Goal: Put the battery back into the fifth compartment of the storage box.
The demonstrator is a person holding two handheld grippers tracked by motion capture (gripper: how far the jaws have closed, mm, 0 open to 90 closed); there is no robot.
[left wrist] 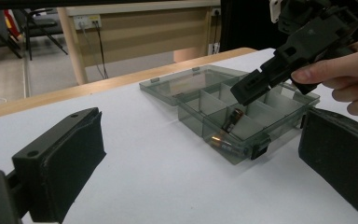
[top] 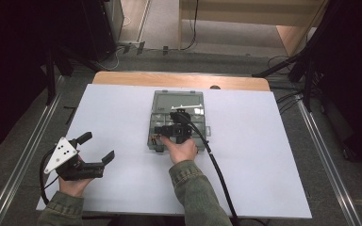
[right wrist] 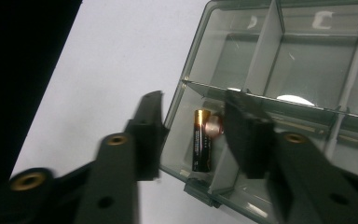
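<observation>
Right hand-held gripper (right wrist: 191,135) wide over battery (right wrist: 201,140) in organiser box (top: 156,123); left hand-held gripper (top: 96,148) wide, idle. Risks jaw catching box wall.

overhead; both tongs cameras near box (top: 176,120)

Right gripper (right wrist: 193,133) over the near corner of a clear grey box (right wrist: 307,84) on a white table (right wrist: 116,51). The jaws stand apart, one outside the box wall over the table, the other above the divider beside the corner compartment. In that compartment lie two batteries: one black-and-gold battery (right wrist: 200,142) lying lengthwise near the outer wall, and a second battery (right wrist: 213,125) seen end-on, touching or just beside the first and partly hidden by a jaw. The neighbouring compartments, set off by upright dividers, show pale reflections. The table edge runs diagonally at upper left, with darkness beyond.
</observation>
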